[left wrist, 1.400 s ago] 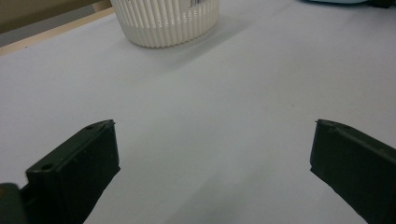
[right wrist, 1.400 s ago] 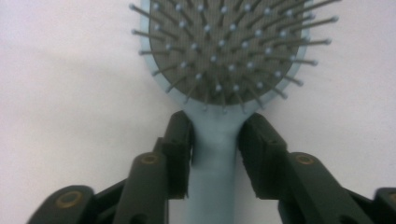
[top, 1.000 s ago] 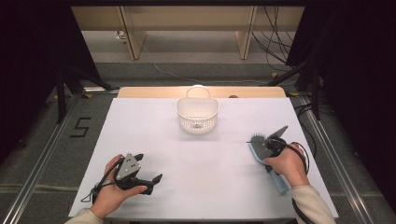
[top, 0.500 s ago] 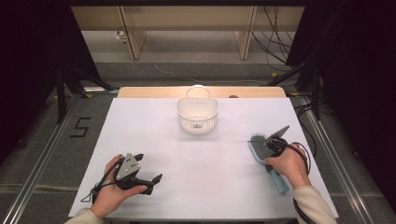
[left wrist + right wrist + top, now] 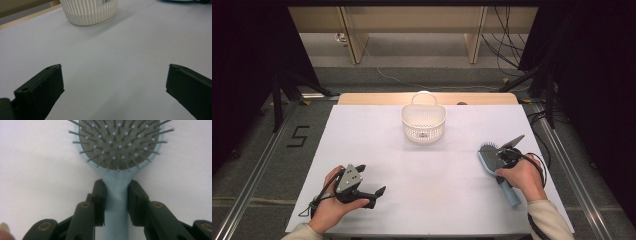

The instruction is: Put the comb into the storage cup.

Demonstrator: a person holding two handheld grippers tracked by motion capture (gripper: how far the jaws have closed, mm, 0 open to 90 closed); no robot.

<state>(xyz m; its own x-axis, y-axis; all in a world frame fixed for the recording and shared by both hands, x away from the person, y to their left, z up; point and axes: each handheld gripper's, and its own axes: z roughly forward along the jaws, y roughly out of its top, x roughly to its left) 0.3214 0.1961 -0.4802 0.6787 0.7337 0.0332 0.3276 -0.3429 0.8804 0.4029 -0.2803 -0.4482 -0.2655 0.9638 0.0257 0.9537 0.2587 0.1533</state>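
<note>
White tabletop (image 5: 432,200) is lying under both our hands. Nearest, our left gripper (image 5: 374,192) is resting with jaws spread wide on nothing. Our right gripper (image 5: 116,200) is pinching the neck of the blue hairbrush (image 5: 117,152) (bristles up), its long axis running away from us. Farther off, up and leftward, the white basket (image 5: 424,122) is waiting. Nothing is differing from a second earlier.

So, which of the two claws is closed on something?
The right claw: its jaws press both sides of the light blue hairbrush at the neck. The left claw stands wide open over bare table.
</note>
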